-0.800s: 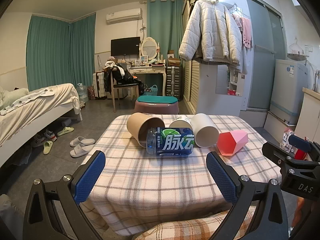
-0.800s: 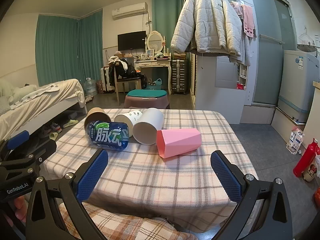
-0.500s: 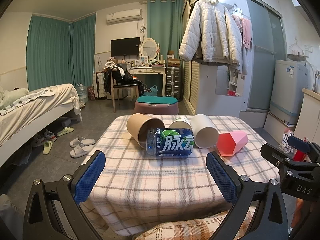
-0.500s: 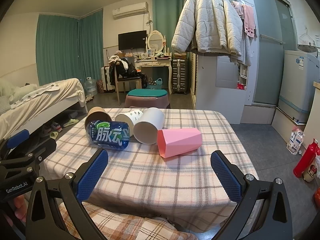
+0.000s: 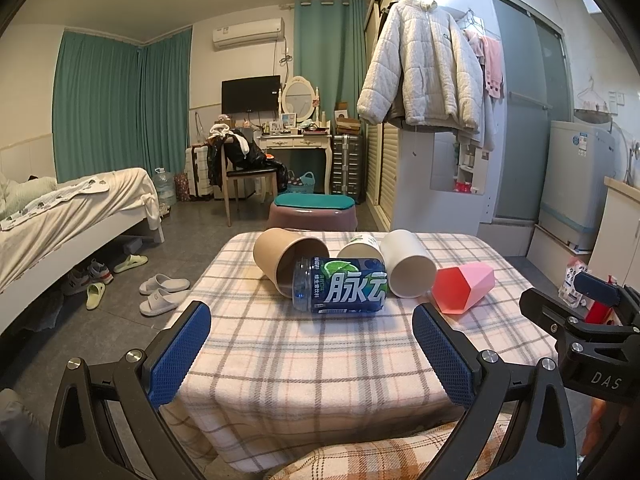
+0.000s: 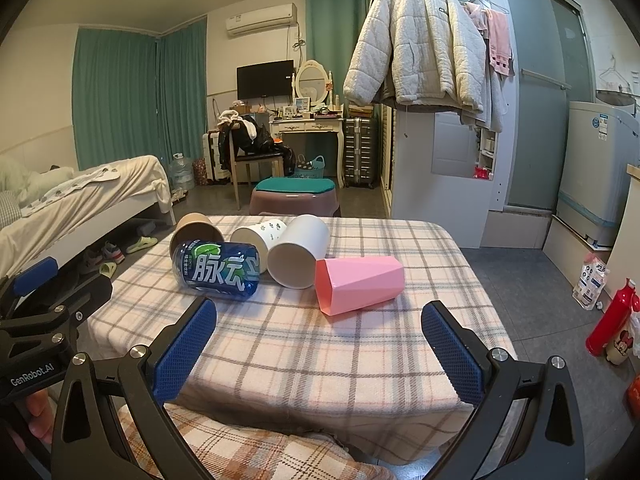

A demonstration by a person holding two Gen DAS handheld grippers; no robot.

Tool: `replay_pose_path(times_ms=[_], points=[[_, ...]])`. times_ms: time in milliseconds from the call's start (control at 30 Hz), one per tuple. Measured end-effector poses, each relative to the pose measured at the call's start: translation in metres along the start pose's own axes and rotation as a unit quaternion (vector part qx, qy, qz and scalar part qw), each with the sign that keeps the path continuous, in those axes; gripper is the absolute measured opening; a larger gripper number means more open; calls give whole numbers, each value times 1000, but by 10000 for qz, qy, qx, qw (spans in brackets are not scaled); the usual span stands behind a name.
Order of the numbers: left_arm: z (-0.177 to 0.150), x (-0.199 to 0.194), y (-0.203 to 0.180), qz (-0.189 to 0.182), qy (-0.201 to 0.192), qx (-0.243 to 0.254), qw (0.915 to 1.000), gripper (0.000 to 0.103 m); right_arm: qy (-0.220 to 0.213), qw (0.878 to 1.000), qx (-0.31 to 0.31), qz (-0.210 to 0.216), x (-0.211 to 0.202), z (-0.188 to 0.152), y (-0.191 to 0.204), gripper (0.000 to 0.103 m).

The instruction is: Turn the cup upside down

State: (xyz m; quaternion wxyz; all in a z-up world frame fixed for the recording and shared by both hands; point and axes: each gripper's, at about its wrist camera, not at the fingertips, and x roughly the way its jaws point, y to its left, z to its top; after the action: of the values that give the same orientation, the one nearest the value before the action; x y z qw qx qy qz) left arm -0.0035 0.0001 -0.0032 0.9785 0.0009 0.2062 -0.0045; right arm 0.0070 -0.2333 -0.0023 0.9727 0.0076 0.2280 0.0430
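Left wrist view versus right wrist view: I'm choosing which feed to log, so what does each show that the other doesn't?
Only the left wrist view shows the white slippers on the floor and the open left tool, with the right tool at its right edge.

Only the right wrist view shows the red bottle on the floor, the leaf print along the patterned cup and the open right tool.

Both show the plaid table, brown cup, blue bottle, white cup and pink cup, all lying on their sides.
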Motion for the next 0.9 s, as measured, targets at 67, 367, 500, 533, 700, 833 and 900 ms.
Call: replay_pose_path(times_ms=[67, 367, 500, 533, 700, 833, 900], points=[[0, 0, 0, -4, 2, -4, 10000, 103, 1, 10000, 2, 5, 0, 0, 0, 103], [0, 0, 0, -21, -6, -13, 10000, 103, 6, 10000, 19, 7, 0, 1, 0, 103], [-1, 1, -3, -29, -9, -16, 10000, 103, 38, 10000, 4, -11, 5, 0, 5, 103], [-1, 1, -3, -29, -12, -14, 10000, 103, 34, 10000, 7, -6, 5, 0, 5, 103], [16, 6, -7, -43, -16, -46, 10000, 103, 56, 10000, -29, -4, 8, 4, 5, 103], [29, 16, -6, -3, -14, -85, 10000, 103, 115, 9999, -90, -4, 17, 17, 4, 103], [35, 25, -1, 23, -2, -126, 9999, 103, 149, 9998, -96, -29, 24, 26, 3, 103]])
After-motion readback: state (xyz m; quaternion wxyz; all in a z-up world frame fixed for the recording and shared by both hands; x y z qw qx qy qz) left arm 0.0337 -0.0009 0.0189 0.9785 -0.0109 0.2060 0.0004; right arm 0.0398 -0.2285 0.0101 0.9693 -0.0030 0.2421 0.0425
